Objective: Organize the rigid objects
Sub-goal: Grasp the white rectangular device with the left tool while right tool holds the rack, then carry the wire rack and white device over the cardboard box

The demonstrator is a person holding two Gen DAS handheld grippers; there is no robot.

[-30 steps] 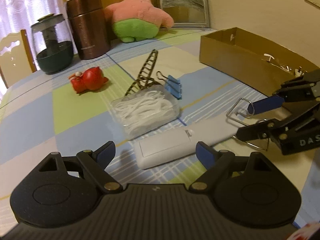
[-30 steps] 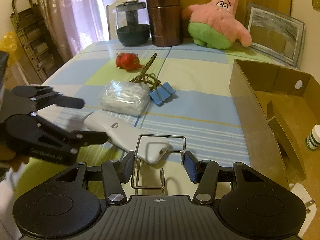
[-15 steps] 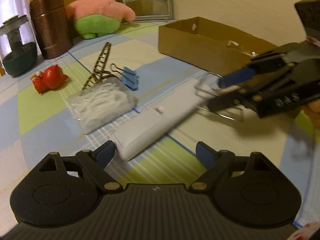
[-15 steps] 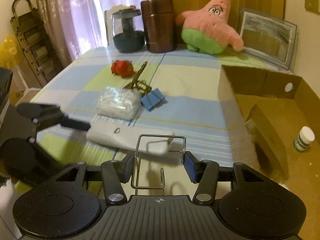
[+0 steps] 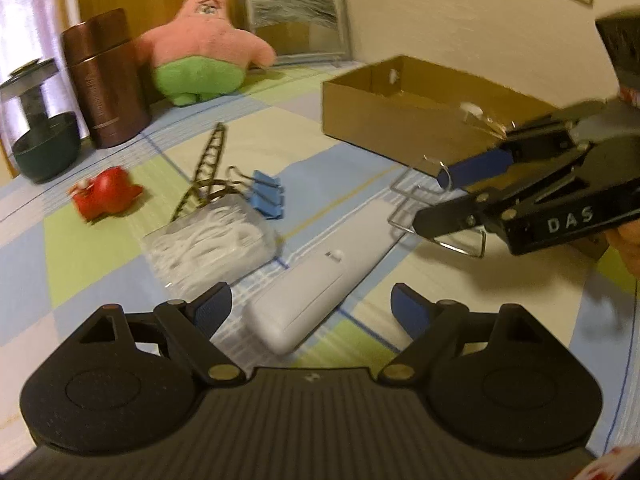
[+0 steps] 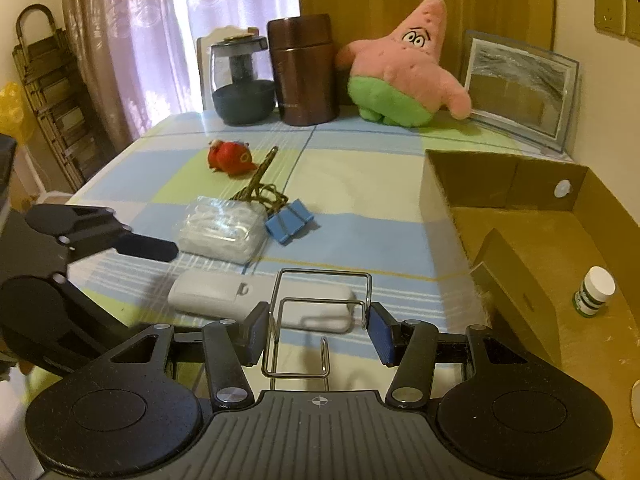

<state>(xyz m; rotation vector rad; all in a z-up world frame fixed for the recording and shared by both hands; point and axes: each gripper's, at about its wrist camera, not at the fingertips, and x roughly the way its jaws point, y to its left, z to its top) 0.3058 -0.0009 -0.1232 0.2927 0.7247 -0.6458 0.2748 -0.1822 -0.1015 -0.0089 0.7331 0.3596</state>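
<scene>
My right gripper [image 6: 316,328] is shut on a bent metal wire stand [image 6: 320,304] and holds it above the table, left of the open cardboard box [image 6: 516,216]. The right gripper [image 5: 436,196] and the wire stand [image 5: 424,200] also show in the left wrist view, near the box [image 5: 400,120]. My left gripper [image 5: 310,306] is open and empty, just above the near end of a long white case [image 5: 316,284]. The case [image 6: 256,300] lies across the table below the stand.
A clear packet of white picks [image 5: 212,244], a blue binder clip [image 5: 266,196], a small brown ladder [image 5: 204,164] and a red toy [image 5: 106,192] lie on the checked cloth. A flask [image 6: 302,70], glass jar [image 6: 240,80] and pink plush [image 6: 400,68] stand behind. A small bottle [image 6: 594,290] sits in the box.
My right gripper has lifted the wire stand off the table and carried it toward the box. My left gripper has moved closer to the white case.
</scene>
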